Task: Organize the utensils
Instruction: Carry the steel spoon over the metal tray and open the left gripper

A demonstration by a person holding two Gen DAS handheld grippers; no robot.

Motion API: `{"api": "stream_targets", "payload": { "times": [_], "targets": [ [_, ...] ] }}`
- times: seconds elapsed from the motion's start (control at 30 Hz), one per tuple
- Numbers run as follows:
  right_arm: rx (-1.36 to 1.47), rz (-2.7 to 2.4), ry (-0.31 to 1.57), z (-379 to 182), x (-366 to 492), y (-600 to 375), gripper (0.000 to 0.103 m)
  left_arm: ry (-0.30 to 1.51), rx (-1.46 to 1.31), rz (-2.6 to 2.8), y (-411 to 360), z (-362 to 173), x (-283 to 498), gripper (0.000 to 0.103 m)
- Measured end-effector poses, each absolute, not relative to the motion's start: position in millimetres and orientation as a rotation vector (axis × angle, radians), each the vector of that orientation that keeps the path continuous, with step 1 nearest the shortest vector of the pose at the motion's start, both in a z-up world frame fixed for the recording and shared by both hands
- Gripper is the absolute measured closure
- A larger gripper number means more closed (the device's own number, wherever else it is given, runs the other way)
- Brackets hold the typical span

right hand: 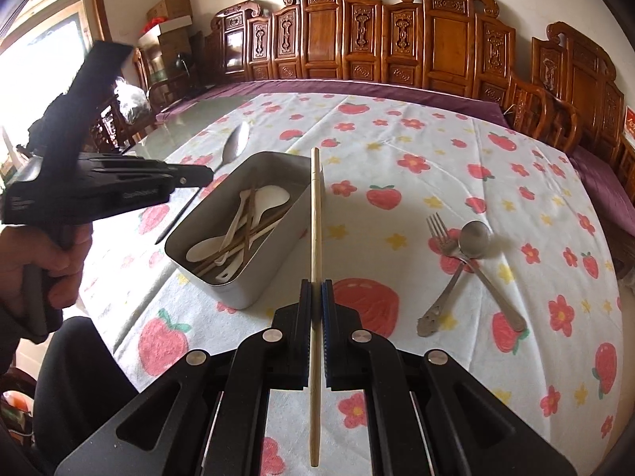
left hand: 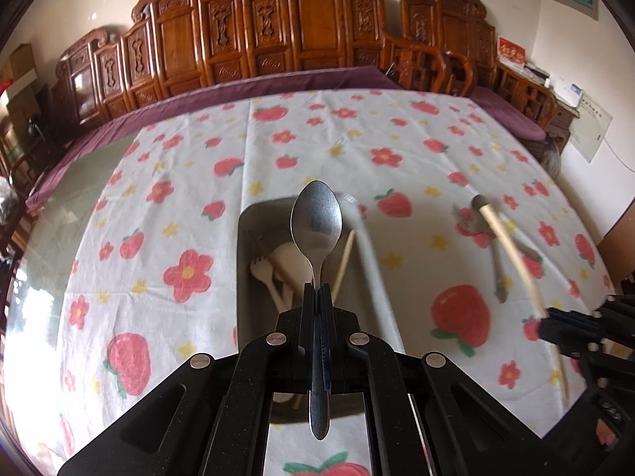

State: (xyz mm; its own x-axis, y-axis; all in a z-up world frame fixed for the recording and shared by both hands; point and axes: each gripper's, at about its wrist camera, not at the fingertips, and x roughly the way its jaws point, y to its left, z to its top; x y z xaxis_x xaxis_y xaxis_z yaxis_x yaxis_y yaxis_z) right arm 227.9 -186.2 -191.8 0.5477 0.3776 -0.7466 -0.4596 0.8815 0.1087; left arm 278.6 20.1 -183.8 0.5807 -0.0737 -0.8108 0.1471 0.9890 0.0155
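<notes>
Carved wooden chairs (right hand: 448, 47) line the far side of a table (left hand: 99, 182) covered by a strawberry-and-flower cloth (right hand: 416, 182).

Left gripper (left hand: 316, 291) is clamped tight on one metal spoon (left hand: 316, 222), gripped at the neck, bowl pointing straight ahead and the handle running back under the tool. Directly below and ahead of it sits one grey tin (left hand: 254, 261). In the right wrist view that same tool shows up off to the left, held in a hand (right hand: 35, 261), with the spoon poking out past its tip.

Right gripper (right hand: 316, 293) is squeezed shut on one wooden chopstick (right hand: 315, 238). The stick runs straight forward from the jaws, and its far end sits over the tin's right edge in that view; can't tell if it touches.

Inside the tin: two pale spoons (right hand: 274, 198) for sure, a few brown chopsticks (right hand: 254, 234) (too tangled to count), plus a pale fork (left hand: 264, 273) seen from the left camera.

To the right of the right gripper, flat on the cloth, lie one metal fork (right hand: 444, 273) and one more metal spoon (right hand: 476, 242), their handles crossing.

So metal pieces counted: two spoons, one fork.
</notes>
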Motion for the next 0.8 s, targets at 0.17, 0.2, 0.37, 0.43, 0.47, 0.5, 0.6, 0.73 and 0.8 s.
{"api": "stream_targets", "payload": {
  "times": [0.17, 0.2, 0.37, 0.43, 0.47, 0.5, 0.6, 0.73, 0.8],
  "targets": [
    [-0.099, 0.5, 0.875, -201.1, 231.8, -186.9, 0.097, 1.01, 0.068, -0.117, 29.4, -216.2, 295.5, 0.101],
    [-0.099, 0.499, 0.88, -203.4, 233.0, -187.7, 0.097, 1.022, 0.067, -0.116, 30.3, -222.4, 298.6, 0.101],
    [-0.063, 0.499, 0.897, -211.3, 236.5, -192.7, 0.097, 1.062, 0.044, -0.109, 33.0, -242.3, 308.1, 0.101],
    [-0.064, 0.494, 0.897, -213.4, 236.9, -193.1, 0.097, 1.079, 0.042, -0.111, 31.1, -247.5, 311.0, 0.101],
    [-0.062, 0.494, 0.899, -214.7, 237.1, -193.3, 0.097, 1.09, 0.047, -0.114, 29.4, -250.1, 312.1, 0.101],
    [-0.064, 0.493, 0.901, -215.7, 237.2, -193.1, 0.097, 1.103, 0.052, -0.116, 27.9, -252.6, 313.3, 0.101],
    [-0.067, 0.492, 0.905, -217.3, 237.0, -192.6, 0.097, 1.113, 0.055, -0.112, 27.4, -253.8, 313.3, 0.1],
    [-0.068, 0.492, 0.904, -216.9, 236.8, -191.7, 0.097, 1.104, 0.046, -0.124, 29.3, -247.3, 307.8, 0.1],
    [-0.072, 0.493, 0.902, -215.6, 236.8, -188.7, 0.097, 1.094, 0.049, -0.129, 31.2, -241.7, 303.8, 0.099]
  ]
}}
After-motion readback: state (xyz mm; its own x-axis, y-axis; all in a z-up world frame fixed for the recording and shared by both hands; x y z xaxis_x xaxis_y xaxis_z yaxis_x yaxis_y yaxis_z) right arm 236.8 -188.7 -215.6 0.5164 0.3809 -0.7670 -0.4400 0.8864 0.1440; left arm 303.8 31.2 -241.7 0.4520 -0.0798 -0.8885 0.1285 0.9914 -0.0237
